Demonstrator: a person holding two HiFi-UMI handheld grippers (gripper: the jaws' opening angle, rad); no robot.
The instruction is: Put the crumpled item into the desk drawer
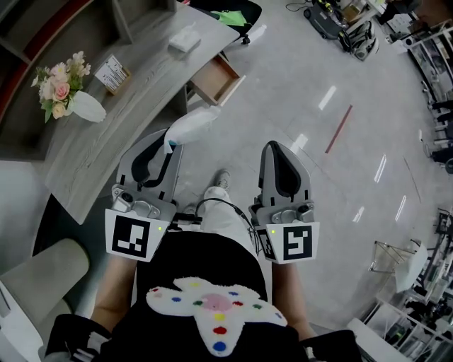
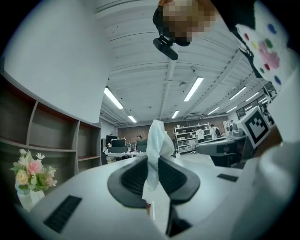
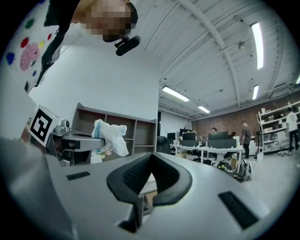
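A crumpled white, plastic-like item (image 1: 192, 124) sticks out from the tips of my left gripper (image 1: 168, 145), which is shut on it. In the left gripper view the item (image 2: 157, 145) stands pinched between the dark ribbed pads (image 2: 133, 177). The right gripper view shows the same item (image 3: 110, 136) from the side, held up in the air. The open wooden desk drawer (image 1: 218, 79) hangs out of the grey desk (image 1: 99, 148), ahead of the item. My right gripper (image 1: 274, 148) hovers level with the left one over the floor, its jaws together with nothing between them (image 3: 151, 159).
On the desk stand a vase of pink and white flowers (image 1: 64, 92), a small card (image 1: 113, 73) and a white packet (image 1: 185, 39). A chair with something green on it (image 1: 233, 18) stands beyond the drawer. A padded seat (image 1: 42, 272) is at lower left.
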